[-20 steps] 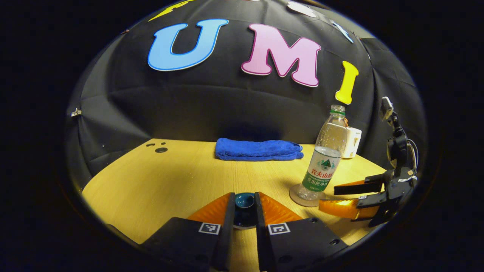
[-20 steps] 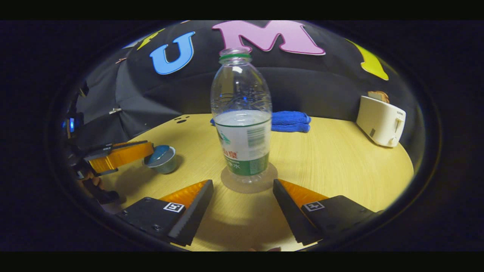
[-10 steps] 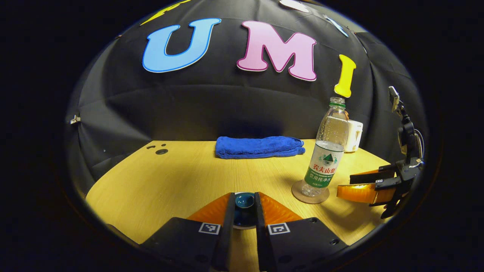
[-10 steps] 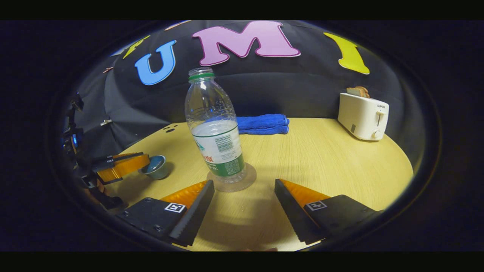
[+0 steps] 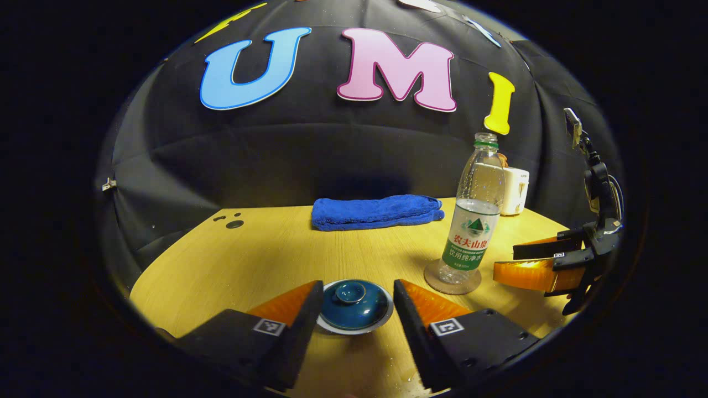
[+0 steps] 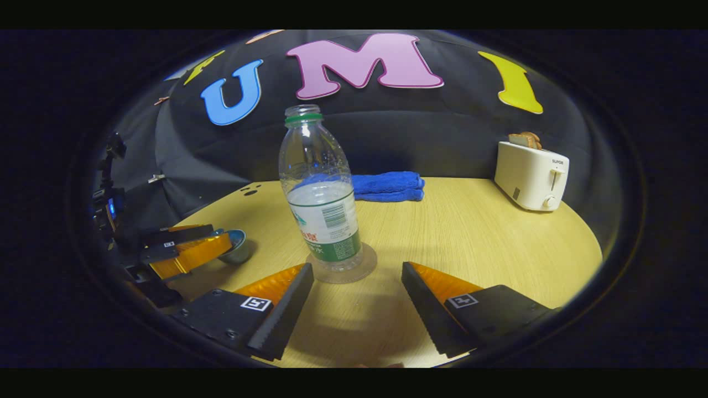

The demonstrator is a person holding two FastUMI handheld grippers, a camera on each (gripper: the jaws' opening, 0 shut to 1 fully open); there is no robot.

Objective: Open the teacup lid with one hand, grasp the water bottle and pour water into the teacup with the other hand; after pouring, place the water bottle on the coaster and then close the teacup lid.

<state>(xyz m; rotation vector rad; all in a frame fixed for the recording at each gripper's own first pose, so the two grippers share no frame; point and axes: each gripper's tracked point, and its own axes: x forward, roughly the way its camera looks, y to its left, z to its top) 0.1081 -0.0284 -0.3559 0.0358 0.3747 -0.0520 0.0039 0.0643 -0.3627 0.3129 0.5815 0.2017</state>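
left gripper [image 5: 357, 301] jaws standing apart, flanking the teacup lid [image 5: 354, 297] without touching — dark teal, glossy, round knob, sitting on the teacup | right gripper [image 6: 357, 287] jaws gaping wide, holding nothing | water bottle [image 6: 321, 193] at 12 o'clock — clear, uncapped, half full, standing upright on the coaster [image 6: 366, 266] | table [image 6: 470, 232] lying beneath

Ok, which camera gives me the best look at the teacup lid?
The left gripper view. There the teacup lid sits close and centred between the left gripper's open fingers, knob and rim plain. In the right gripper view the teacup is small and far off, partly hidden behind that gripper.
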